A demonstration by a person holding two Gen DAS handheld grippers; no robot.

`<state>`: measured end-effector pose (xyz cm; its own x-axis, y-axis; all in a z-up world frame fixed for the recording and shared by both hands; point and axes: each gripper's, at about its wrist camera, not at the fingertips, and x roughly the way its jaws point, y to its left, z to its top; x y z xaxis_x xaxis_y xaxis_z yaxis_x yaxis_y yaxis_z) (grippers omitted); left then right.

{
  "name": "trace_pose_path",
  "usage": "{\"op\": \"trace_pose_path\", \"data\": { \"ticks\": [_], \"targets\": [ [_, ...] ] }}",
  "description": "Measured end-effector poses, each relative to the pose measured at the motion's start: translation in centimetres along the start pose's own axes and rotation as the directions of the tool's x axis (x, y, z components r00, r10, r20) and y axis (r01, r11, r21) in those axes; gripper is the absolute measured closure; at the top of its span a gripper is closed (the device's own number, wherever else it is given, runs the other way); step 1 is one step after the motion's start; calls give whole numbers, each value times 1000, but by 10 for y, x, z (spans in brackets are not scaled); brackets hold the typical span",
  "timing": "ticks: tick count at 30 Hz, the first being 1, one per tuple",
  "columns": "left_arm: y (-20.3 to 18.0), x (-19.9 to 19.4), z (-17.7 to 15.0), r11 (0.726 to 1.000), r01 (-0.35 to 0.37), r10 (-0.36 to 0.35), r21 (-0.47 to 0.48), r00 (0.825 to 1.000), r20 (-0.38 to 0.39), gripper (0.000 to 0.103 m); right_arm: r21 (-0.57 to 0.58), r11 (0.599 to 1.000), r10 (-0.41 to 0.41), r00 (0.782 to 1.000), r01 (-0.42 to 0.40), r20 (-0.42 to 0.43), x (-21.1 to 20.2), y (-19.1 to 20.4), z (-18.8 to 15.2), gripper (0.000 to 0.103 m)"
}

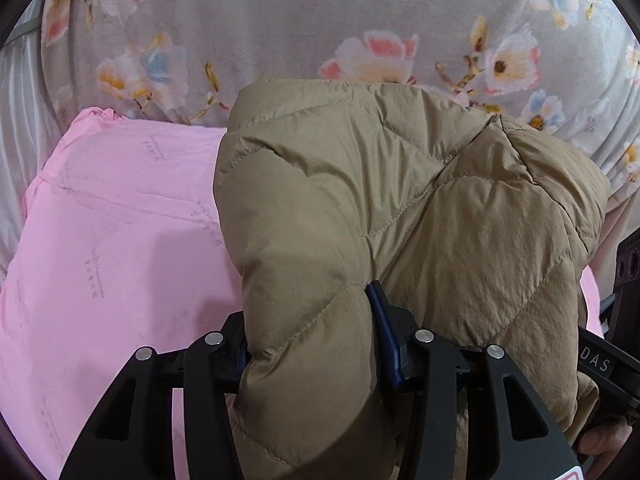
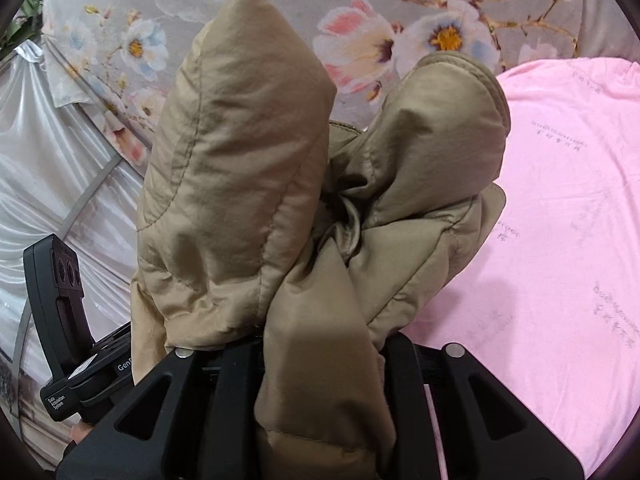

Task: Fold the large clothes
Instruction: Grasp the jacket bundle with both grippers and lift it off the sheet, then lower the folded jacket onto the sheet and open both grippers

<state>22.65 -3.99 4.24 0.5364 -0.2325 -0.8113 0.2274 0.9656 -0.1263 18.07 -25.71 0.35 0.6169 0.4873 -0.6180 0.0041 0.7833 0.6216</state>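
Note:
A tan quilted puffer jacket [image 1: 400, 208] fills the middle of the left wrist view, bunched up above a pink sheet [image 1: 112, 220]. My left gripper [image 1: 312, 344] is shut on a thick fold of the jacket; one blue fingertip [image 1: 382, 320] shows, the other is hidden by fabric. In the right wrist view the jacket [image 2: 248, 160] rises in two puffy lobes. My right gripper [image 2: 320, 360] is shut on another bunch of the jacket, and its fingers are buried in the cloth.
A grey floral bedcover [image 1: 280, 20] lies behind the pink sheet [image 2: 560, 200]. White satin drapery [image 2: 52, 160] hangs at the left. The right gripper's body [image 1: 624, 280] shows at the right edge, the left gripper's body [image 2: 60, 280] at the left.

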Motion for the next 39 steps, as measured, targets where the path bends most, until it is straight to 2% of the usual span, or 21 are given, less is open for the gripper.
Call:
{"op": "trace_pose_path", "data": {
  "ticks": [6,12,15,17,20,23,25,27,30,31,32,33,34,35,37,39],
  "targets": [
    [26,62,-5,999,-42,42,-5,997,-67,58,28,998,-49,997,51,-64,58,-19,-3,87],
    [47,94,-7,996,-94,94,-3,994,-63,57,75,994,-68,994,74,-83,95,-37,1,83],
    [59,108,-7,992,-122,120,-31,990,-72,52,104,988,-103,989,114,-103,112,-47,1,76],
    [72,114,-8,987,-138,133,-77,989,-71,42,134,981,-122,985,139,-124,116,-55,3,71],
    [84,105,-4,981,-150,142,-127,988,-68,39,157,979,-106,985,127,-140,104,-59,7,68],
    [90,74,0,967,-213,214,-140,977,-8,37,202,975,-71,992,92,-108,75,-65,3,60],
    [90,56,0,963,-231,235,-137,972,17,36,232,968,-74,993,93,-92,54,-67,-3,57],
    [89,35,-1,961,-236,243,-142,969,38,36,229,969,-85,995,93,-44,30,-67,-10,55],
    [82,8,-10,968,-194,206,-161,977,61,35,205,972,-131,990,117,56,-2,-60,-15,44],
    [76,2,-15,968,-191,203,-161,977,59,35,165,977,-151,985,137,78,-11,-52,-17,47],
    [69,-1,-21,969,-192,203,-154,978,56,35,110,984,-151,985,141,88,-14,-39,-16,64],
    [61,-4,-27,969,-202,211,-143,976,52,35,39,988,-152,985,150,86,-17,-25,-17,75],
    [54,-4,-32,967,-219,227,-130,973,48,35,-30,987,-153,986,155,68,-15,-9,-19,92],
    [46,-3,-39,964,-241,246,-114,969,38,35,-88,984,-151,987,155,48,-11,6,-22,97],
    [33,4,-50,959,-267,269,-93,963,4,35,-189,969,-160,987,161,18,2,34,-34,98],
    [30,17,-59,956,-269,263,-114,963,-65,35,-268,944,-199,980,192,4,20,52,-45,98]
  ]
}}
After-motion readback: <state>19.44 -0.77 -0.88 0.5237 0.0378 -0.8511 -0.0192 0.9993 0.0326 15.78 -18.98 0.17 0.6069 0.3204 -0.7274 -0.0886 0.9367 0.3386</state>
